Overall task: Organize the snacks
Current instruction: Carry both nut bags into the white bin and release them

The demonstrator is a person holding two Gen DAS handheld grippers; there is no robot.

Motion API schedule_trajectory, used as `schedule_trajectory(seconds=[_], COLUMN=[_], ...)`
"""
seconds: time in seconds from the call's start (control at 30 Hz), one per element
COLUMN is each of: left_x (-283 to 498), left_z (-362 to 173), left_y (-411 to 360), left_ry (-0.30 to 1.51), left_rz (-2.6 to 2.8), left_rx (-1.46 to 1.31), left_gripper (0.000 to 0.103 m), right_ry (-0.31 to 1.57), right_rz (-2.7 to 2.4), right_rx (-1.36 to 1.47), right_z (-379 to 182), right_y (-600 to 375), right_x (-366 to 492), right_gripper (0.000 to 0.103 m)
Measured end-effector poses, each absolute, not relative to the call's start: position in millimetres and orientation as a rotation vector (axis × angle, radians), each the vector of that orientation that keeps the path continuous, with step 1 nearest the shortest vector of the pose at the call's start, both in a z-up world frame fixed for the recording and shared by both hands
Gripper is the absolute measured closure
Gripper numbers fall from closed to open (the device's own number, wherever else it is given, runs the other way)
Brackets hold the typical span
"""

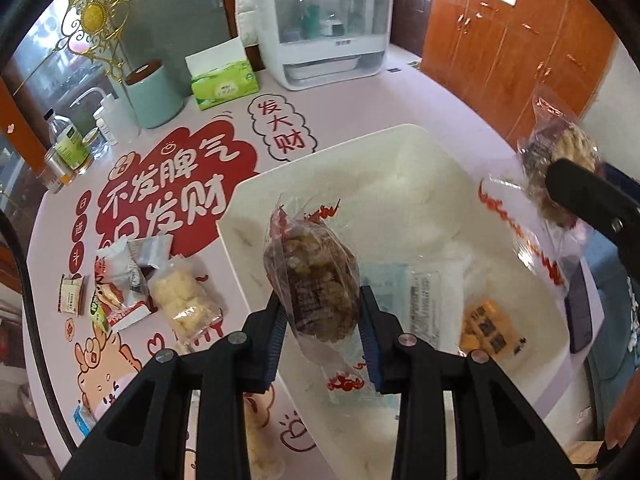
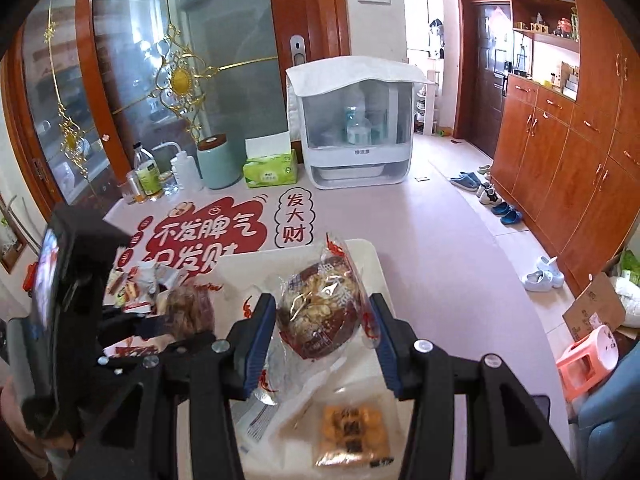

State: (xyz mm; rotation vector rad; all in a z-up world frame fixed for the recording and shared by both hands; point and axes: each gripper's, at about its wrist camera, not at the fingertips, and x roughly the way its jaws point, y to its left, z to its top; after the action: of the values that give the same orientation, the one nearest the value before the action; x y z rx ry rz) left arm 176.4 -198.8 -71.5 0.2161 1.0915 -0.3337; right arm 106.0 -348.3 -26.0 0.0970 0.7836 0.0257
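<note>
White bin [image 1: 256,208] sits directly under both my grippers. My left gripper [image 1: 322,316] is clamped on a dark nut cake packet [image 1: 312,280], long axis upright, over the bin's left wall; my right gripper [image 2: 324,336] pinches a round cake packet [image 2: 320,312] over its middle.

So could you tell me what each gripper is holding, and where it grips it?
Left gripper: a clear-wrapped brown snack, pinched across its lower sides. Right gripper: a similar wrapped snack, pinched across its middle. Both hang over the white bin.
</note>
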Motion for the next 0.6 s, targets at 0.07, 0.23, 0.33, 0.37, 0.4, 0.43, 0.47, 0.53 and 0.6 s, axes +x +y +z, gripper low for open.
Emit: schedule_trajectory(seconds=[0.07, 0.23, 0.33, 0.37, 0.4, 0.43, 0.47, 0.53, 0.6], left_x=[181.0, 191.6, 195.1, 195.3, 195.3, 194.9, 194.0, 192.4, 192.0], left_z=[-71.9, -74.3, -74.0, -73.6, -72.8, -71.7, -70.0, -67.2, -67.5], left_y=[-198.0, -196.0, -194.2, -194.1, -193.3, -192.5, -190.6, -186.3, -181.7], left_ry=[1.096, 1.098, 1.088, 1.084, 1.076, 1.068, 1.052, 1.039, 1.045], left_rz=[-0.32, -0.292, -0.282, -0.277, -0.271, -0.26, -0.24, -0.231, -0.22], left_rx=[0.219, 0.235, 0.232, 0.234, 0.236, 0.236, 0.235, 0.221, 0.204], left_gripper=[0.07, 0.069, 0.065, 0.053, 0.044, 0.025, 0.019, 0.018, 0.018], right_ry=[0.793, 0.834, 0.859, 0.859, 0.86, 0.863, 0.867, 0.875, 0.878], right_rz=[0.028, 0.038, 0.04, 0.042, 0.047, 0.057, 0.065, 0.077, 0.074], right_rx=[0.092, 0.083, 0.073, 0.071, 0.071, 0.072, 0.075, 0.086, 0.092], right_z=[-29.8, -41.4, -48.2, -49.3, -49.9, -50.7, -51.1, -51.7, -53.0], right_y=[-347.3, -342.0, -338.2, -337.6, -337.4, -336.5, -335.4, -334.6, -334.4], right_x=[116.9, 140.9, 154.0, 155.8, 157.5, 159.7, 161.4, 162.2, 161.8], right_gripper=[0.055, 0.054, 0.053, 0.053, 0.053, 0.053, 0.052, 0.05, 0.047])
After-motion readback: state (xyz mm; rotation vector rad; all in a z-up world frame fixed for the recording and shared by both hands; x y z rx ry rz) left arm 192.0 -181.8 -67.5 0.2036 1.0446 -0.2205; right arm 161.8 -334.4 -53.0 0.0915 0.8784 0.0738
